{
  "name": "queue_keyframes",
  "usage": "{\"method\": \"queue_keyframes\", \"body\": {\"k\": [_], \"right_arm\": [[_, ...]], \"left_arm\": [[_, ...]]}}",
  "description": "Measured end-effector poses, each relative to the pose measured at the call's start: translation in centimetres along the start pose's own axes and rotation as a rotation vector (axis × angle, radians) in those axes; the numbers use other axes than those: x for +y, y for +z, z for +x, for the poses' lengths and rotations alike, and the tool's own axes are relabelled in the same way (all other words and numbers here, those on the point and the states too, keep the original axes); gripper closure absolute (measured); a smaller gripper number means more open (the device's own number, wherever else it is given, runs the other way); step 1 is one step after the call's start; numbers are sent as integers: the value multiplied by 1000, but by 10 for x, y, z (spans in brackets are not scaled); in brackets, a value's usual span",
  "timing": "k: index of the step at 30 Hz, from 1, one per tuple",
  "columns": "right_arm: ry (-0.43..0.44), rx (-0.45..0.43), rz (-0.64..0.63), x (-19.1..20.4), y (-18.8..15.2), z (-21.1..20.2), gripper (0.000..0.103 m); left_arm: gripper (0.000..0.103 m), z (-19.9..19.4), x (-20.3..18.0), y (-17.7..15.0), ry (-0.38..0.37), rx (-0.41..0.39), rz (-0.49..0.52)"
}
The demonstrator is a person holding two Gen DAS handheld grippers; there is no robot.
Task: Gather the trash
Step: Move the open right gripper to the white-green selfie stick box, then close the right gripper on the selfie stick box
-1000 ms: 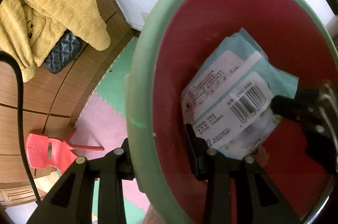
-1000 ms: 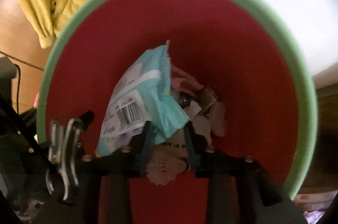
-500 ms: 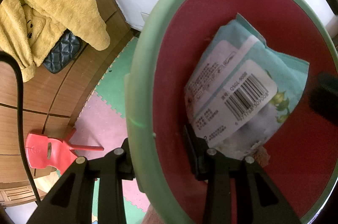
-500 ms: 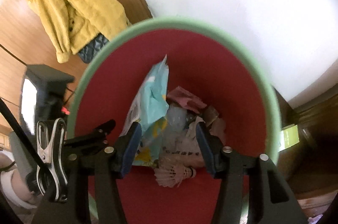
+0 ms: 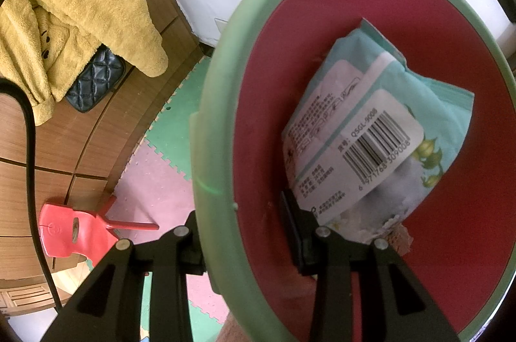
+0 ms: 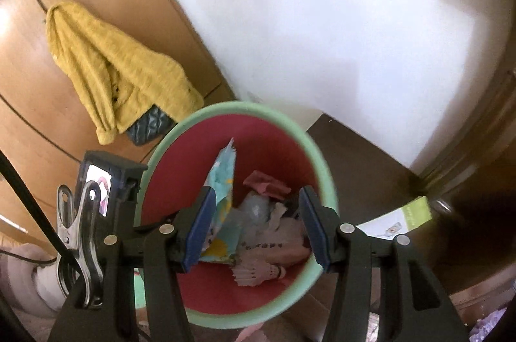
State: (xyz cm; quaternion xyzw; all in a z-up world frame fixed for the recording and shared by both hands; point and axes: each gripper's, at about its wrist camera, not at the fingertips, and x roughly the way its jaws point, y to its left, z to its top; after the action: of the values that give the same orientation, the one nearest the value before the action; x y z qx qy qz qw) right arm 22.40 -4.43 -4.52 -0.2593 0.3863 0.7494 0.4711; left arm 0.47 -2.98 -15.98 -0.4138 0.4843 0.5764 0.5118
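- A yellow fleece jacket [image 5: 77,29] hangs on the wooden cabinet [image 5: 64,145] at far left, partly covering a dark quilted pouch [image 5: 95,81]; a black cable [image 5: 30,168] runs down past them.
- Lower down, a red plastic chair [image 5: 71,232] stands beside pink and green foam floor mats [image 5: 161,177].
- The left gripper [image 5: 245,242] grips the bin [image 5: 213,129] by its wall – its jaws are nearly closed, one finger outside the green rim, the other inside against the red lining.
- Inside the bin, a pale blue wipes packet [image 5: 371,132] leans on the inner wall, barcode label facing up, just above the inner finger.
- From the right wrist view, the right gripper [image 6: 256,230] hovers above the bin's mouth – its jaws are spread wide and hold nothing; the packet's edge shows just beside the left blue pad [image 6: 200,229], whether touching it cannot be told.
- Beneath lie crumpled paper, a pinkish scrap [image 6: 266,184] and a white shuttlecock [image 6: 258,272] at the bin's bottom.
- A white wall [image 6: 322,35] rises behind; a green and white card [image 6: 400,219] lies on the dark floor at right.
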Motion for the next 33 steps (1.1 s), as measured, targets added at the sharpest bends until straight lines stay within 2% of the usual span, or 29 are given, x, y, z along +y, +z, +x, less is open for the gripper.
{"method": "queue_keyframes", "body": {"k": [7,19,29,33], "right_arm": [[-61,-22,88,-34,-8,-11,48],[-178,26,307,-96,-32,7,48],[-195,117,487,-139,-61,43,48],[-186,153,607,-160,-75,62,48]], "left_arm": [[66,0,0,0,0,0,-1],[66,0,0,0,-1,1,-1],[66,0,1,0,-1,1,-1],[66,0,1,0,0,1,0]]}}
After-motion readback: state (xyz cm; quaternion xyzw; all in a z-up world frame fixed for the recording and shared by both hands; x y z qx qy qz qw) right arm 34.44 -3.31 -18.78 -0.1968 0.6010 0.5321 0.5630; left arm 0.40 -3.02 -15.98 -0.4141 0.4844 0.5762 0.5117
